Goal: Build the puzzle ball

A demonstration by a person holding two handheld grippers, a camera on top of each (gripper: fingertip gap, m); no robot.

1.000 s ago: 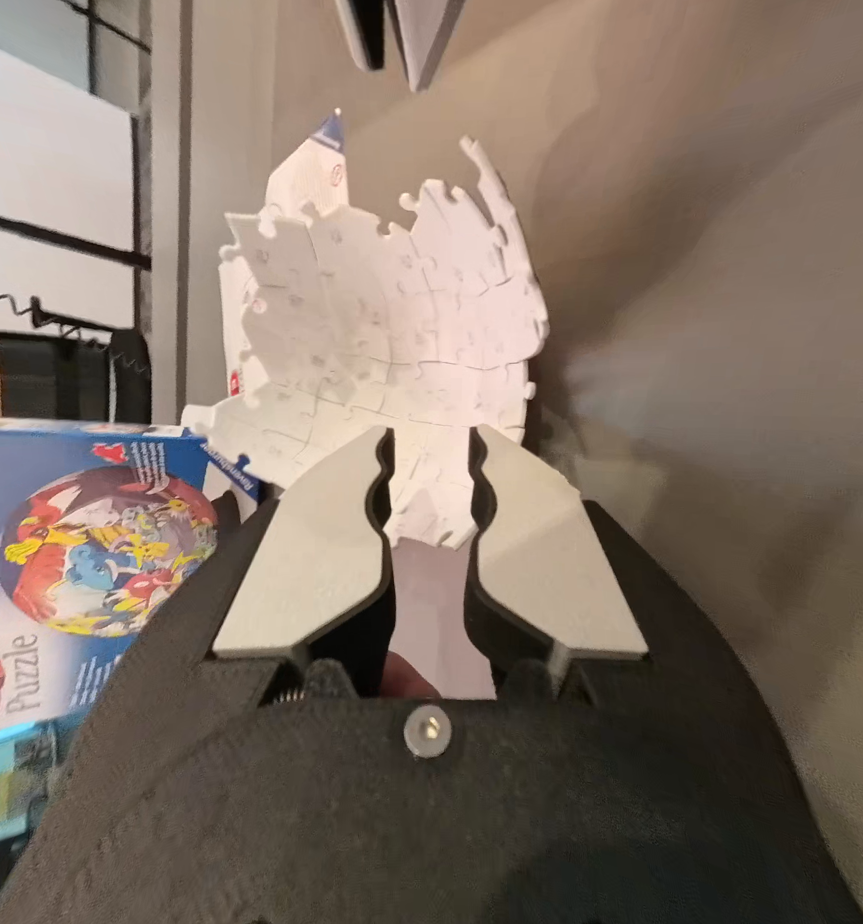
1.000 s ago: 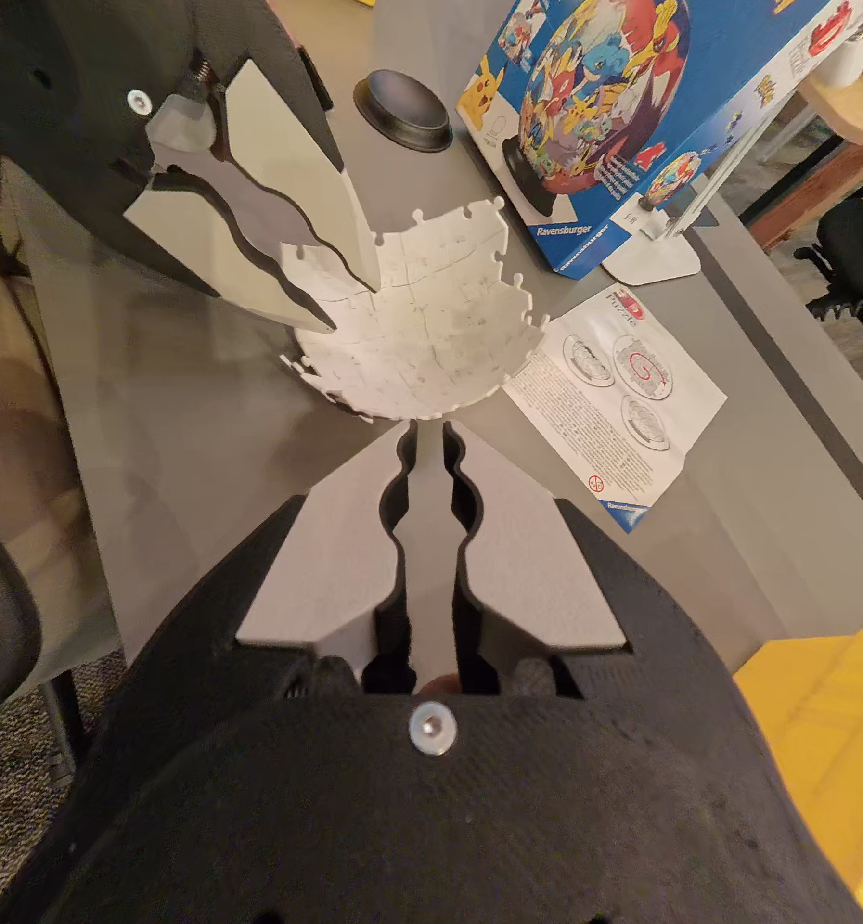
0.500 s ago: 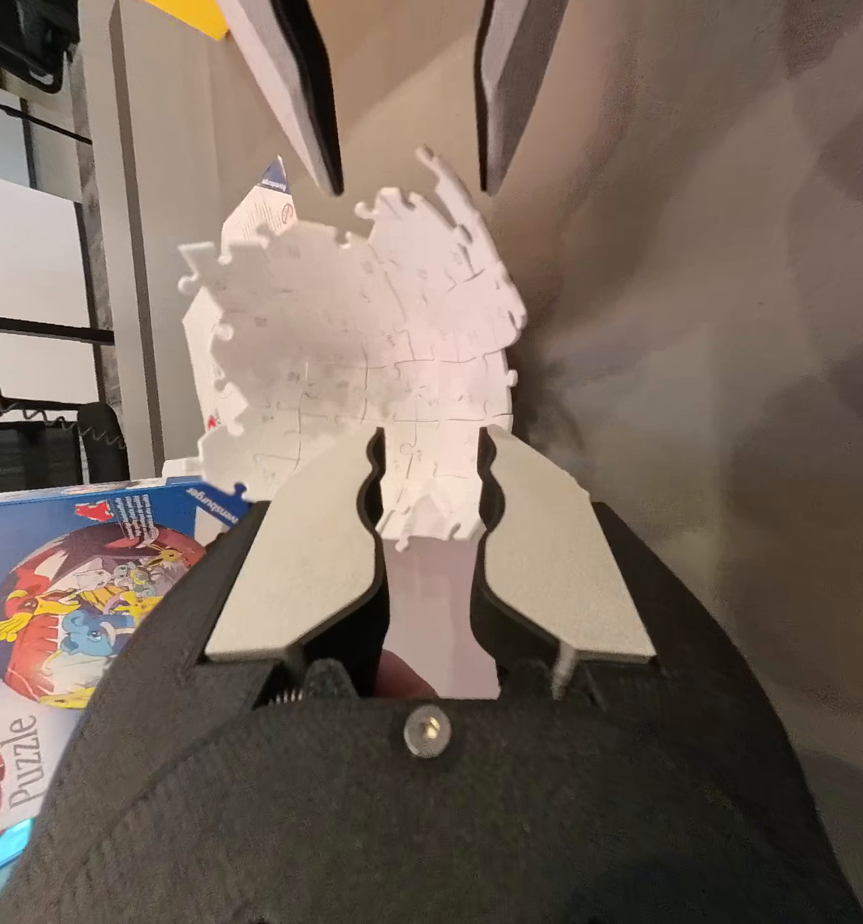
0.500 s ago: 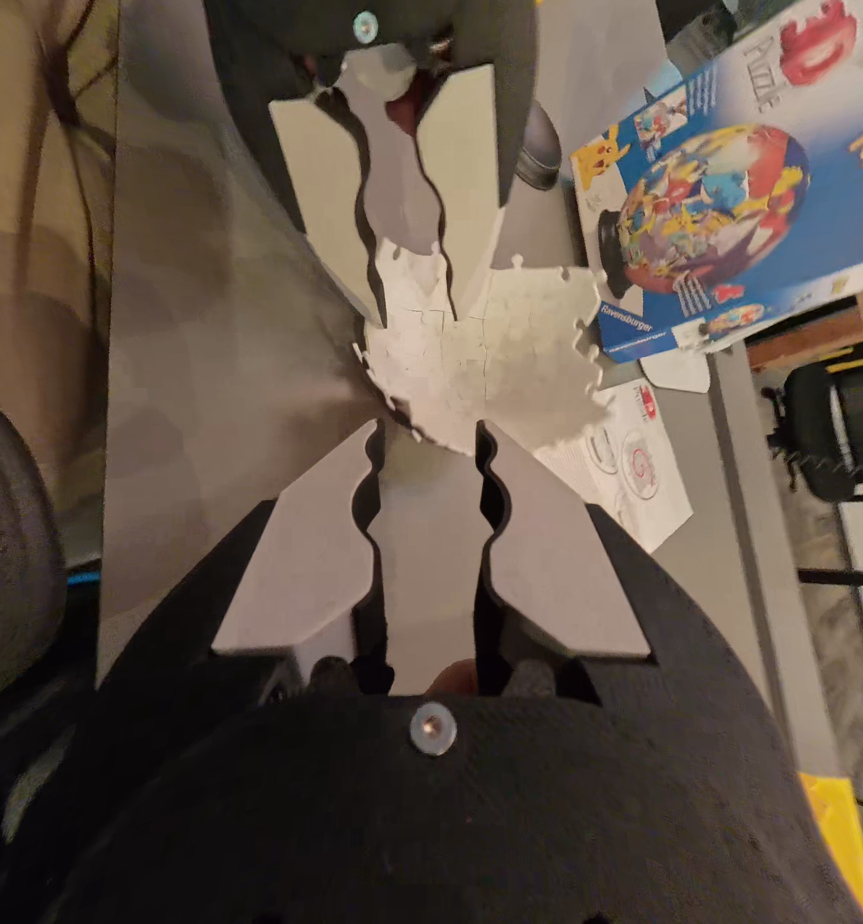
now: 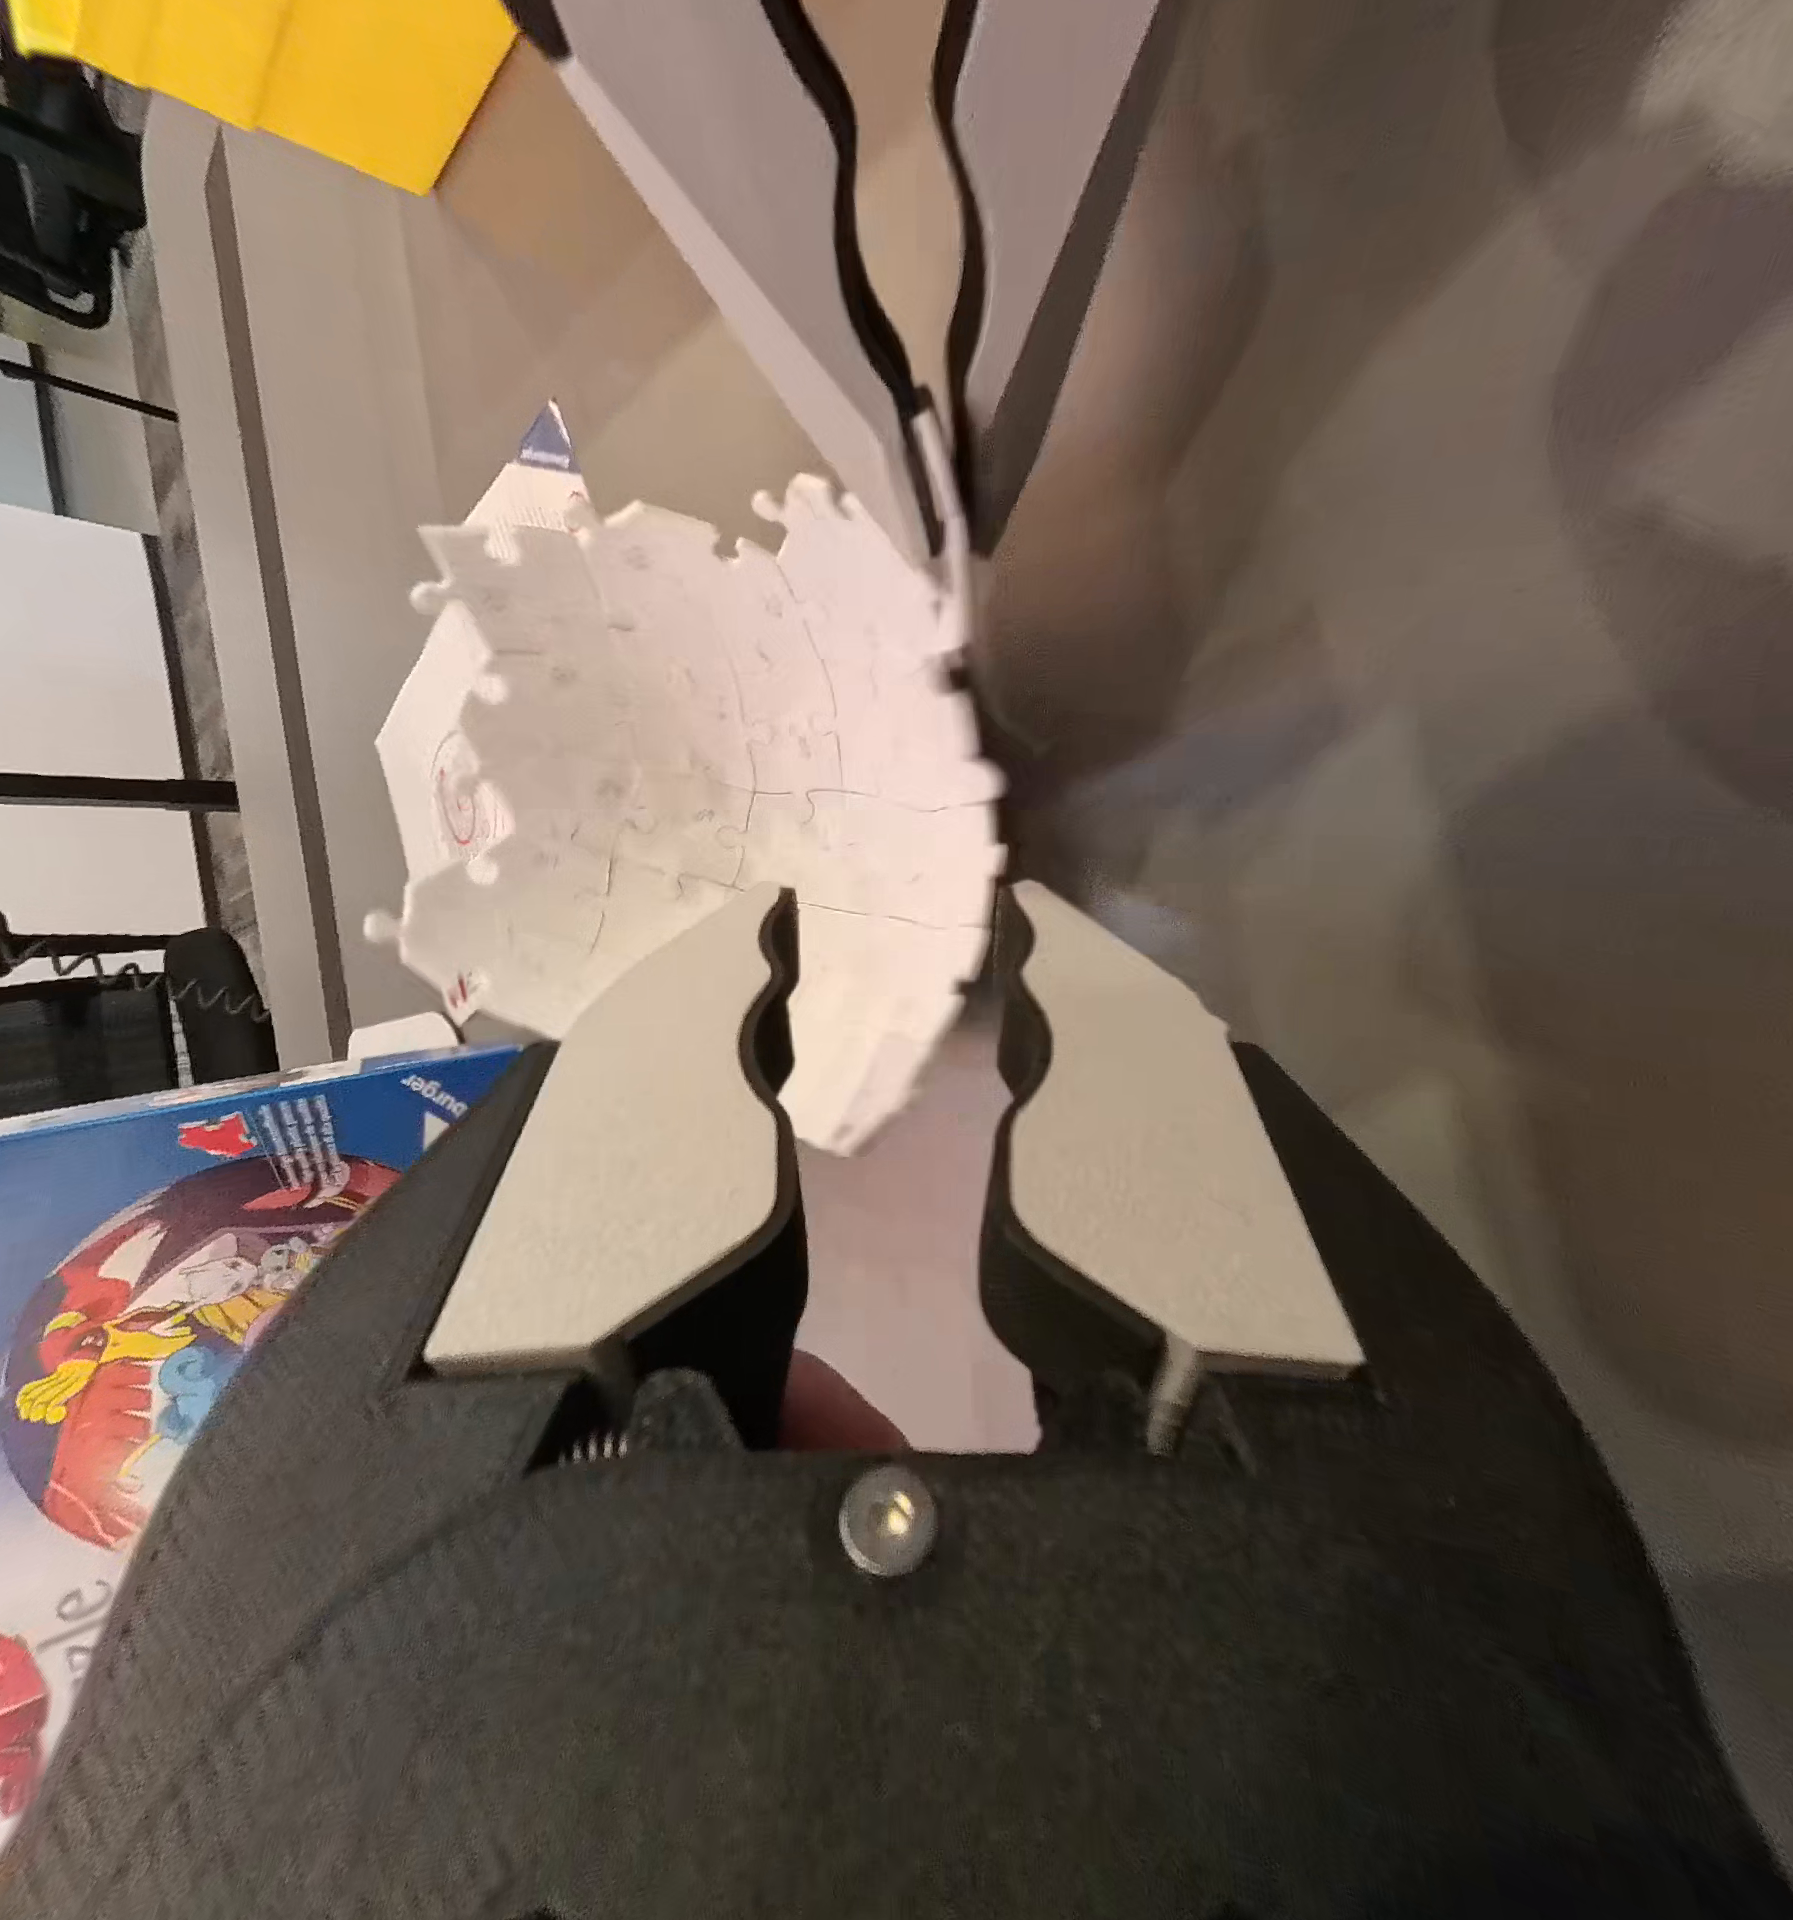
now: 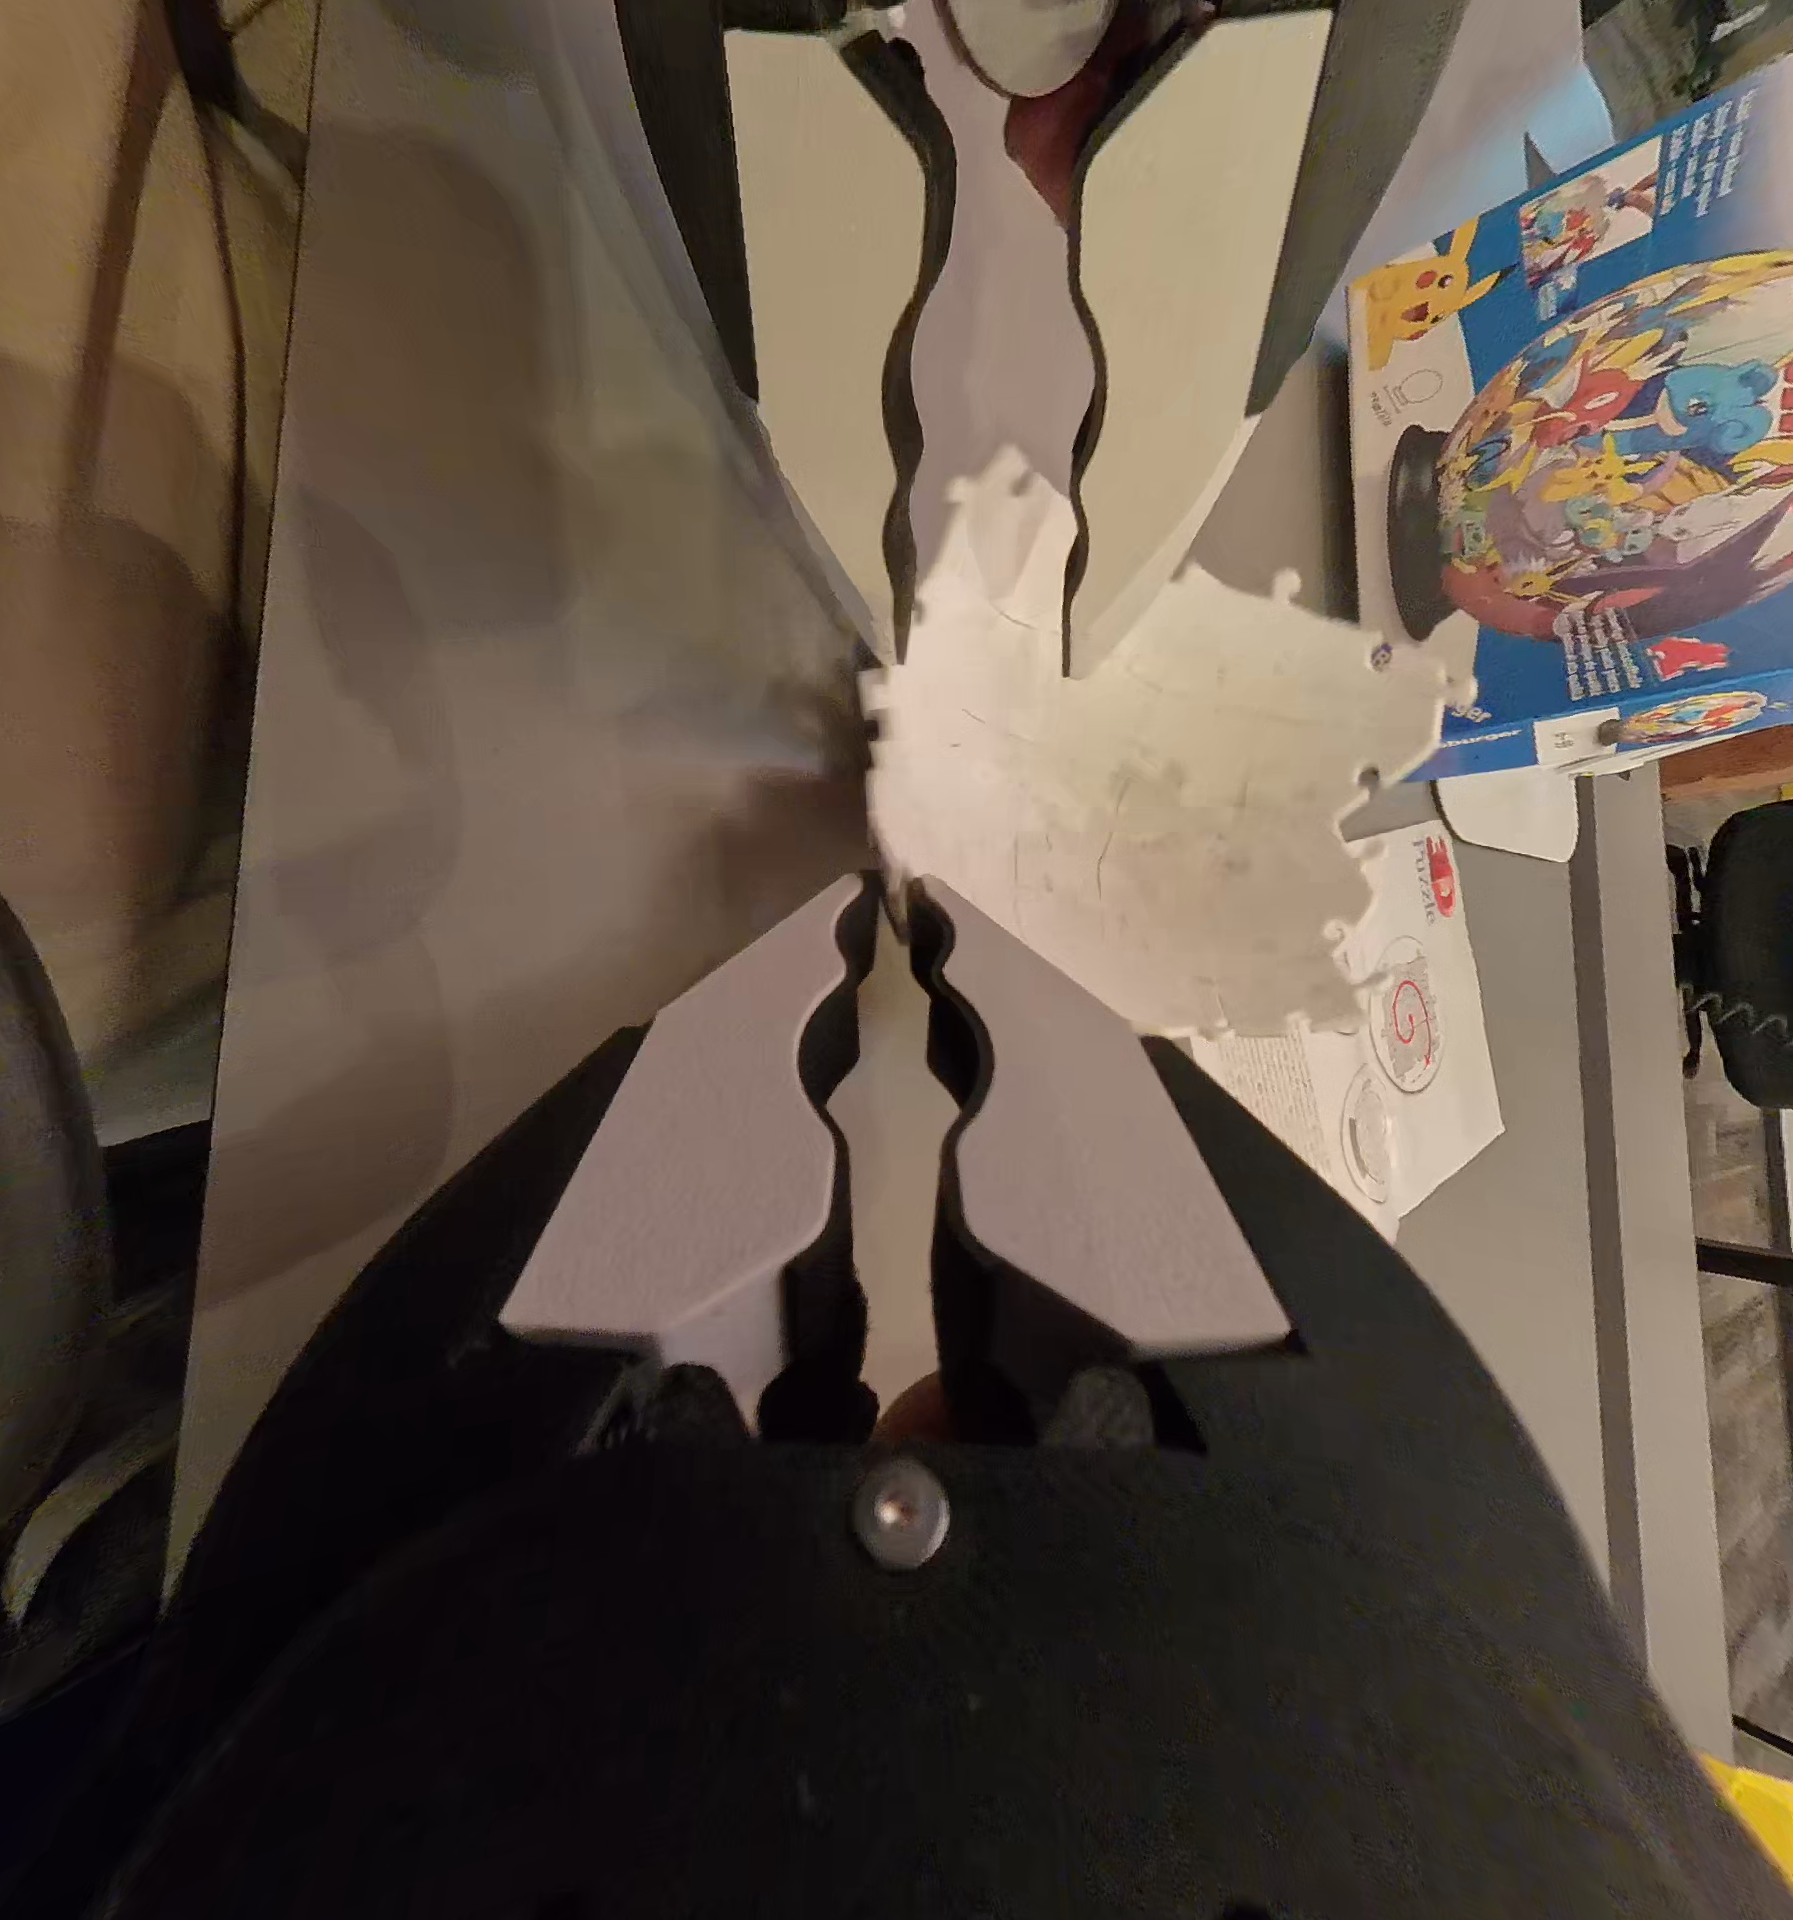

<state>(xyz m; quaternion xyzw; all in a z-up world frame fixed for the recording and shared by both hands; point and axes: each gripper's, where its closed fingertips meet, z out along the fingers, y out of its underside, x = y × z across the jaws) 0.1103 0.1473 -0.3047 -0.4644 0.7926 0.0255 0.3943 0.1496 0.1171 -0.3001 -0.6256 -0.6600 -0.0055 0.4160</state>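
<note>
— What do we have around the edges of the right wrist view?
— At two o'clock we see a blue puzzle box [image 6: 1598, 416] on the grey table [image 6: 559, 520], and a printed leaflet [image 6: 1391, 1101] at four o'clock, its near corner tucked just beside the box.
— And past the table?
— A black chair [image 6: 1765, 956] at three o'clock. In the left wrist view we see a yellow block [image 5: 279, 83] at eleven.

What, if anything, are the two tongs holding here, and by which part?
Both grip the half-built white puzzle shell: the left tongs on one jagged edge, the right tongs pinching the opposite edge.
</note>
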